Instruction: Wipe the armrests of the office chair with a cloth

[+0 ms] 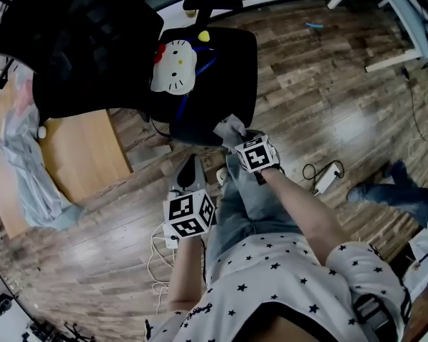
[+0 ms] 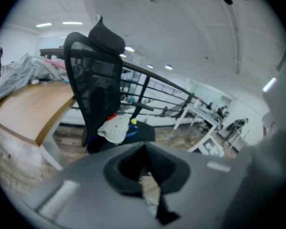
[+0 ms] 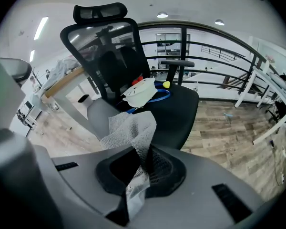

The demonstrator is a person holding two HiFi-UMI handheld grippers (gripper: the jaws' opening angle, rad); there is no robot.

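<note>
Since the right gripper (image 3: 144, 159) is clenched on the cloth (image 3: 131, 128), it is the one placed to wipe. The near armrest (image 3: 101, 117) of the office chair (image 3: 178, 106) lies just ahead-left of its jaws, long axis running toward the backrest. The left gripper (image 2: 146, 168) hangs back, jaws seemingly closed on nothing.

— How is the light looking?
— The ceiling strips (image 3: 40, 27) are shining cool and even; the floor (image 1: 348, 130) is throwing glare.
— And focus?
— The left gripper view is blurring throughout; the cloth (image 3: 133, 128) is showing crisp. Edges are bending and darkening in every view.
</note>
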